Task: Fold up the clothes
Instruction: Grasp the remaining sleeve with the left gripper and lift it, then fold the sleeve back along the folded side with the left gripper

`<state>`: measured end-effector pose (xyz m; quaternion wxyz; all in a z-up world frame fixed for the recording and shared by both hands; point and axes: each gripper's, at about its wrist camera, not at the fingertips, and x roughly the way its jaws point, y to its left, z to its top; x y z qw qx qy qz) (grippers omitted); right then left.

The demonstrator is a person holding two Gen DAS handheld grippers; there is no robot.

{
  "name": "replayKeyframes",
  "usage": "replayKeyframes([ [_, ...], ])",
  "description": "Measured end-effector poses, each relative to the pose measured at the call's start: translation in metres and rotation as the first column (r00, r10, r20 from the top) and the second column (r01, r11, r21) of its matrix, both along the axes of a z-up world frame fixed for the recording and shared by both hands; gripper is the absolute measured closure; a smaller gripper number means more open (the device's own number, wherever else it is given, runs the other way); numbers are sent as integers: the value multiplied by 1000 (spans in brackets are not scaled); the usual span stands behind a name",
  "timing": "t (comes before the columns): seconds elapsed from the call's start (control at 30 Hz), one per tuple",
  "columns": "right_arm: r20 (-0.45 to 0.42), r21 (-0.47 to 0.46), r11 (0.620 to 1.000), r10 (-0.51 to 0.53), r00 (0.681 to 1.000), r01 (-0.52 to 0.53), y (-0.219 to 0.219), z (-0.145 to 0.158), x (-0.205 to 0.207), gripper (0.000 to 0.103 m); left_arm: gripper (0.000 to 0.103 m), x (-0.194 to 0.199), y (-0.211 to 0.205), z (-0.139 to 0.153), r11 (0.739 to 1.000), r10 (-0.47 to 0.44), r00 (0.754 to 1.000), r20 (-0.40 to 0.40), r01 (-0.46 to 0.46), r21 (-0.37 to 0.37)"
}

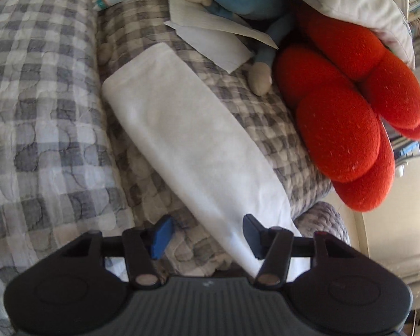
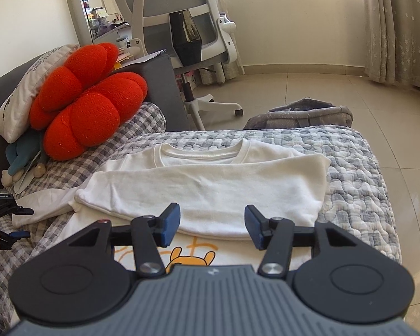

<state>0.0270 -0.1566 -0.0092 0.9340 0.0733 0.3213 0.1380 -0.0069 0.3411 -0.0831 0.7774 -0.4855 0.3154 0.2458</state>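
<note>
that soft white cotton t-shirt (image 2: 210,184) looks light and floppy; both the left gripper (image 1: 205,235) and right gripper (image 2: 212,228) gape empty. i'd pinch the sleeve at 9 o'clock.

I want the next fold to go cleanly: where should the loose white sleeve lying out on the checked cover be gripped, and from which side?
Probably at the sleeve's free end, the cuff nearest the left tool. It lies flat and straight on the checked cover, so come in low along its length and pinch the thin edge, then carry it over the folded shirt.
</note>
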Motion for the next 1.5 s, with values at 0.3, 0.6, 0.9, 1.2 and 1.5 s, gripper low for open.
replayKeyframes([
  [0.3, -19, 0, 1000, 1, 1000, -1, -1, -7, -1, 48, 81, -18, 20, -10, 967, 253, 964, 87, -253, -15],
  [0.6, -19, 7, 1000, -8, 1000, 8, -5, -8, -2, 48, 96, -19, -2, 37, 955, 196, 950, 244, -241, 173],
  [0.9, -19, 28, 999, -15, 1000, 16, -5, -7, 0, 48, 96, 5, -60, 110, 942, -71, 901, 428, -80, 325],
  [1.2, -22, 65, 997, -31, 999, 32, -12, -6, 0, 48, 96, 38, -135, 146, 917, -327, 800, 504, 141, 373],
  [1.5, -29, 105, 992, -71, 997, 74, -25, -8, 0, 48, 96, 62, -214, 131, 828, -541, 718, 438, 364, 427],
])
